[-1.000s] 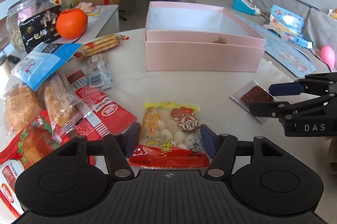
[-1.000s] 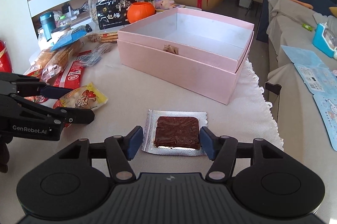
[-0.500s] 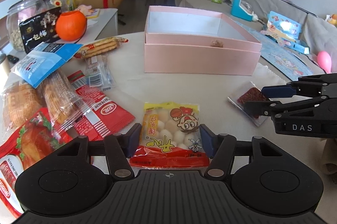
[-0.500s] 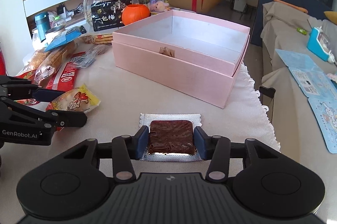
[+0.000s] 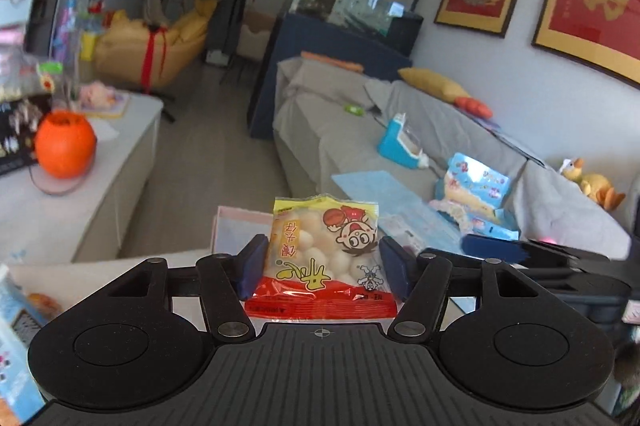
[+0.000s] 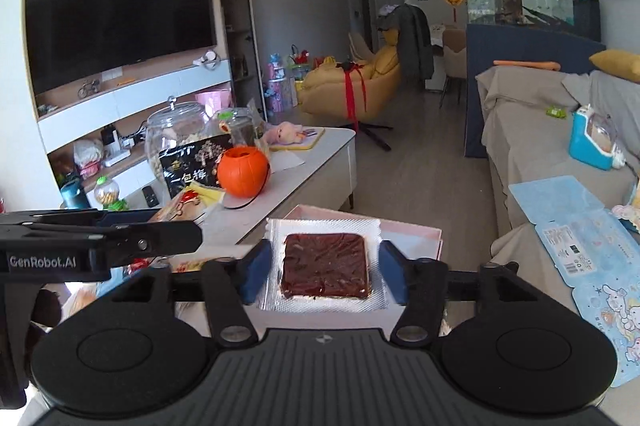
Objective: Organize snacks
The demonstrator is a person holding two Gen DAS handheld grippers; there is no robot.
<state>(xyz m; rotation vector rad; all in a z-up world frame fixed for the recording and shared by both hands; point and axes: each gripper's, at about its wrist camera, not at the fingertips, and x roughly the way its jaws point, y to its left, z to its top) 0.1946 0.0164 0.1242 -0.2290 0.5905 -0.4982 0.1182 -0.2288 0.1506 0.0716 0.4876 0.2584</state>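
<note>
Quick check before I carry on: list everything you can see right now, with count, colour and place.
snack bag: 1, yellow and red, held up between the left gripper's pads
silver pack: 1, silver with a brown slab, between the right gripper's pads, above the box
pink box: 1, pink, open, below both grippers
pumpkin bucket: 1, orange, on the white cabinet
glass jar: 1, clear, behind the bucket
black bag: 1, black, leaning by the jar
blue case: 1, blue, on the grey sofa
left gripper: 1, black, shut on the snack bag
right gripper: 1, black, jaws have just been opening, pack between them
</note>
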